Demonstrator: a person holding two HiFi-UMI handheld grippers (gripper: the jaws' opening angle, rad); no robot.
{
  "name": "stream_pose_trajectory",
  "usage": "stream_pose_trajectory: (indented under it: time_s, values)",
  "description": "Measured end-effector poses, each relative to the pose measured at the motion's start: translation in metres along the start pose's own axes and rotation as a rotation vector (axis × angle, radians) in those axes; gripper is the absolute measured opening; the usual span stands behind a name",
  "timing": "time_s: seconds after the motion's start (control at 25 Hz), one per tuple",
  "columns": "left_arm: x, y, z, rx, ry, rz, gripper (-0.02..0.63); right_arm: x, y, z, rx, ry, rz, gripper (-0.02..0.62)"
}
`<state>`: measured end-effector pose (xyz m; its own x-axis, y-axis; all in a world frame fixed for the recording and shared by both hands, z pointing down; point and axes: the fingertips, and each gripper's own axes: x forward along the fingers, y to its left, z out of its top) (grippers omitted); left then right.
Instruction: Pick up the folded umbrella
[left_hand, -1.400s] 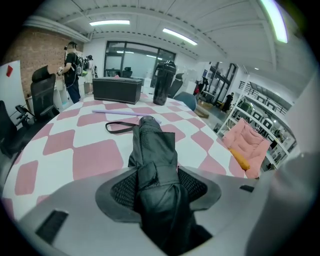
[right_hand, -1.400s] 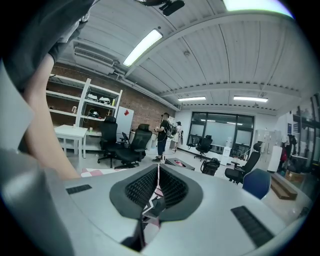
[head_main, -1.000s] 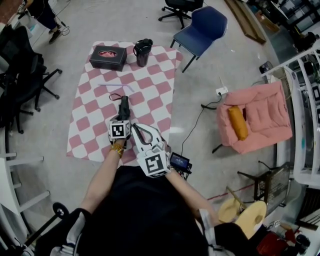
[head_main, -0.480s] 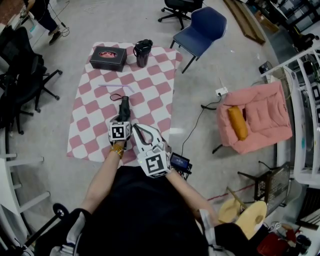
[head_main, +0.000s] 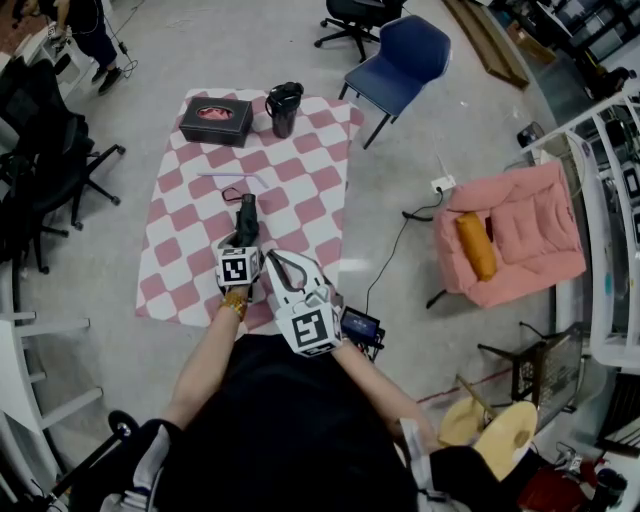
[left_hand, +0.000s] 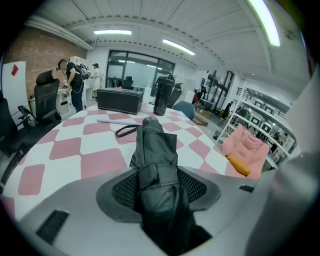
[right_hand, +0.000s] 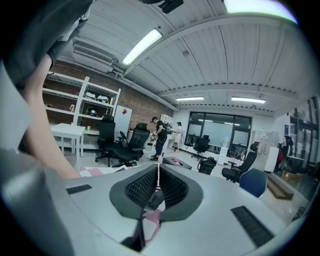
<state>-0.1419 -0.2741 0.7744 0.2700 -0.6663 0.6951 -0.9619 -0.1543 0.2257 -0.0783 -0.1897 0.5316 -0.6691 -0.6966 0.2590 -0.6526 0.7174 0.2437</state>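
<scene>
1. The left hand-held gripper is clamped on the umbrella. Both ribbed pads press on the bundled black fabric, which fills the gap between the jaws.
2. The umbrella is folded and black. It is over the near half of the table, which carries a pink-and-white check cloth, and it points away from the person toward the far end. I cannot tell whether it rests on the cloth or is just clear of it.
3. Its strap loops out to the left near the far tip.
4. The right hand-held gripper holds nothing, and its jaws are drawn together at the tips. In the head view it sits just right of the left one, at the table's near edge.
5. A thin purple stick lies on the cloth beyond the umbrella, apart from it.
6. At the far end stand a black box and a dark jug, with the box on the left.
7. On the floor, a blue chair stands past the far right corner. A pink armchair further right holds an orange cushion.
</scene>
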Motion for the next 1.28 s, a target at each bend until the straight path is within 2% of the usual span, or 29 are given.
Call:
stream_pose_trajectory:
  time_s: [0.96,1.28]
  values:
    - [-0.042,-0.001,0.067,0.049,-0.203,0.0,0.225,0.004,-0.001,0.004,0.007,-0.015,-0.012,0.017]
    - [-0.067,-0.008,0.093,0.073,-0.29,-0.023,0.225,0.005,-0.02,0.002,0.063,-0.024,-0.054,0.017]
